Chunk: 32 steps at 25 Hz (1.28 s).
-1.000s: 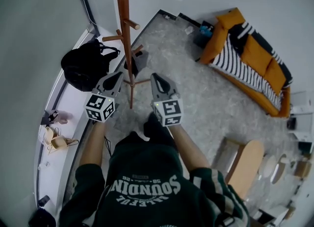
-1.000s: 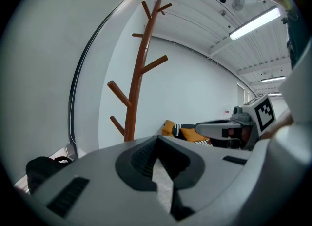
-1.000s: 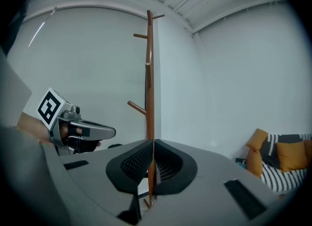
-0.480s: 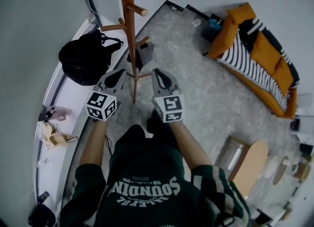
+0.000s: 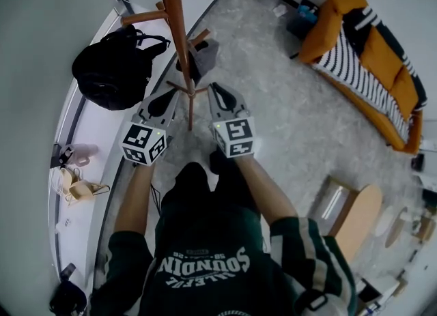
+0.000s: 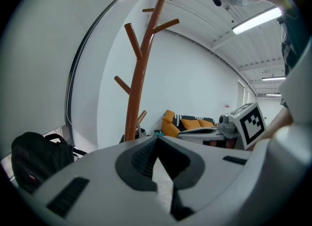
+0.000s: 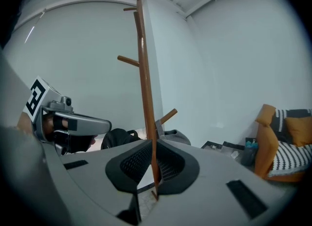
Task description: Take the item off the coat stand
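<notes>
Though low on stand (image 5: 179,35), grey item (image 5: 206,54)

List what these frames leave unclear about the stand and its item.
Grey item: small in head view, partly behind the coat stand pole; kind unclear.
Its lower part: right gripper view, hidden by the right gripper body.
Stand top: cut off by head view's upper edge.

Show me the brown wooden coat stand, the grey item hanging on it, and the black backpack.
brown wooden coat stand (image 5: 179,41): head view, on its pole.
grey item (image 5: 207,52): head view, on its grey middle.
black backpack (image 5: 106,76): head view, on its body.
</notes>
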### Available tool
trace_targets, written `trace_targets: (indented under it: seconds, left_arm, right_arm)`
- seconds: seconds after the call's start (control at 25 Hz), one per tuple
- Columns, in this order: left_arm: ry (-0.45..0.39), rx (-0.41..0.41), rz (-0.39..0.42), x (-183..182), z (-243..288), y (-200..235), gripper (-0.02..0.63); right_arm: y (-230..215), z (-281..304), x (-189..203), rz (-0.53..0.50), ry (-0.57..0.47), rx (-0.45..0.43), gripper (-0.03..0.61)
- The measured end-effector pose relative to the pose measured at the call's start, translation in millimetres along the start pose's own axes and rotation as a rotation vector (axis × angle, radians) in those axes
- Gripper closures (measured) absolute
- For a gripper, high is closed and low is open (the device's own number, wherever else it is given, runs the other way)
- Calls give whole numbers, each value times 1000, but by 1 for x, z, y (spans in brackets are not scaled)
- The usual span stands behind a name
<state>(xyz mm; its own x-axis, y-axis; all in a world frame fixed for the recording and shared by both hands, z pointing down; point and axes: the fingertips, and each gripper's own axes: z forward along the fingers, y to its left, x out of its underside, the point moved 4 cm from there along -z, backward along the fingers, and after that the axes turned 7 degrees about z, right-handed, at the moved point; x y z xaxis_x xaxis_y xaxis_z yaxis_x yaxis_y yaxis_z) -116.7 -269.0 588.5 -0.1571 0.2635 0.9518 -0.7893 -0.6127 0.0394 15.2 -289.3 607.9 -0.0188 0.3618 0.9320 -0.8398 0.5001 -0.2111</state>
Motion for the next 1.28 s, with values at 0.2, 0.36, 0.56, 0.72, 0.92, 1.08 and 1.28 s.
trace_targets:
  seconds: [0.2, 0.36, 0.56, 0.72, 0.92, 1.08, 1.28]
  left_arm:
    - [-1, -10, -12, 10, -2, -1, 614]
    - [8, -18, -23, 19, -6, -3, 614]
    - [24, -32, -27, 30, -13, -2, 614]
    - [42, -53, -23, 42, -22, 2, 614]
    - [65, -96, -29, 56, -36, 11, 614]
    - [72, -133, -44, 67, -47, 20, 614]
    - [75, -176, -69, 79, -61, 29, 614]
  right_arm:
    - [-7, 13, 28, 42, 36, 19, 504]
    - [-16, 23, 48, 55, 64, 55, 466]
    - [-22, 40, 65, 52, 98, 62, 457]
    - [-25, 60, 86, 27, 148, 62, 457]
    - [-32, 79, 115, 28, 213, 85, 457]
    - [-37, 93, 132, 60, 259, 97, 457]
    - [-39, 116, 148, 100, 313, 117, 428]
